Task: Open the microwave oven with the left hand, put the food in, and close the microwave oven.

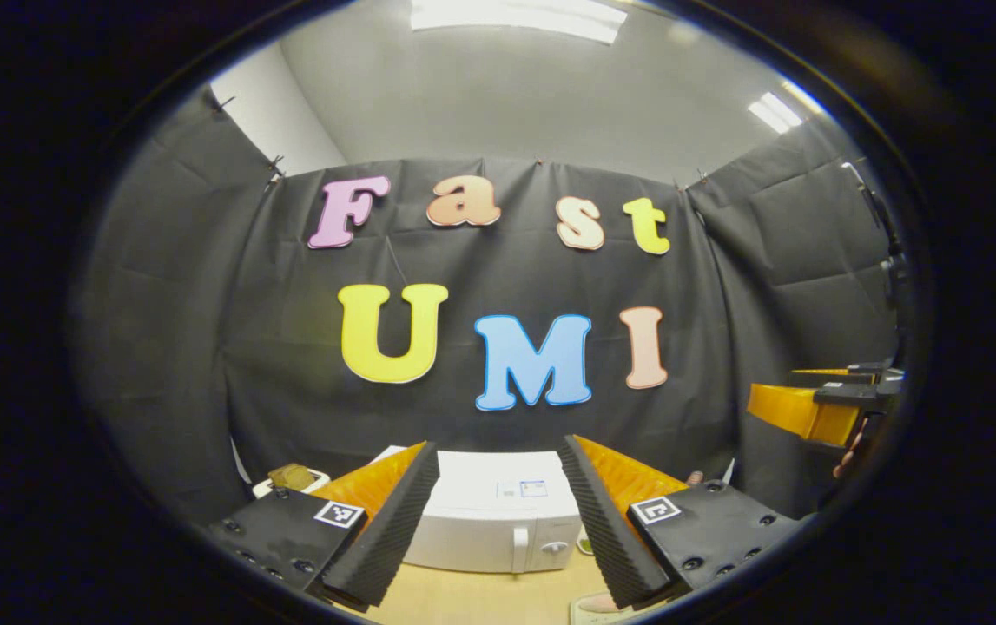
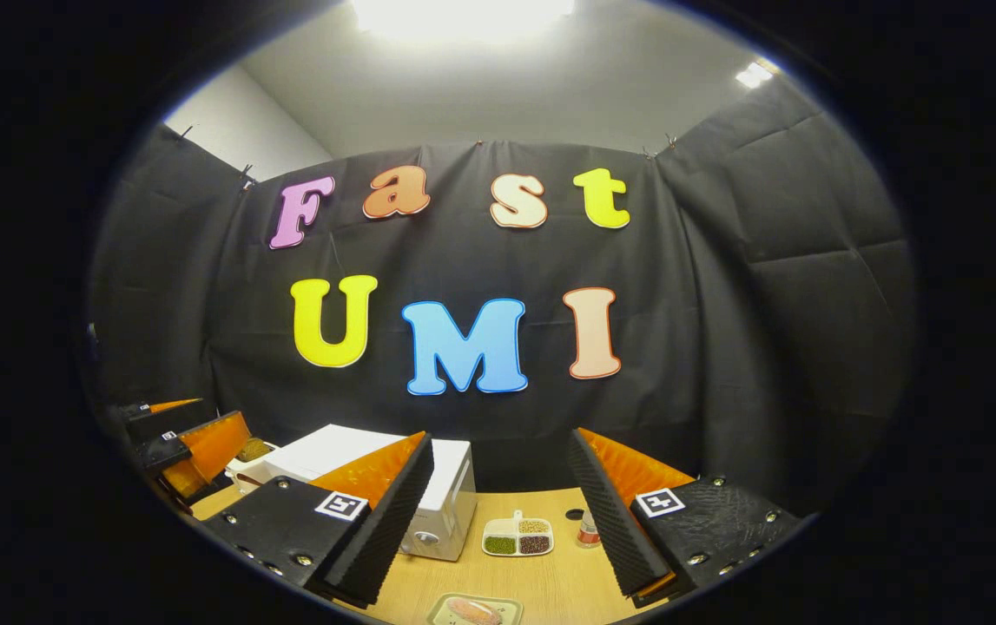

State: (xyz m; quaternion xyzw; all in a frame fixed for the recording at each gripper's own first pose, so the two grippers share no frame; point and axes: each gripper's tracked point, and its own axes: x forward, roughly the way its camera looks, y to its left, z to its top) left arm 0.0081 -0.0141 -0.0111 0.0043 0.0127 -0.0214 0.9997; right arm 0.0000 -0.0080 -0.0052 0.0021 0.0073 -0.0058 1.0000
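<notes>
facing a closed white microwave [image 1: 498, 521], both grippers [image 1: 498, 521] [image 2: 502, 512] hovered, jaws apart; its stiff door handle [image 1: 519, 549] looked graspable.

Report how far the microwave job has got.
Done: nothing yet. The microwave looks shut, its handle untouched. In hand: the left tool is open and aimed at it, well short of it. The right tool is open and holds nothing. Left: open the door, load the food, which lies on a tray on the table, then close up.
</notes>
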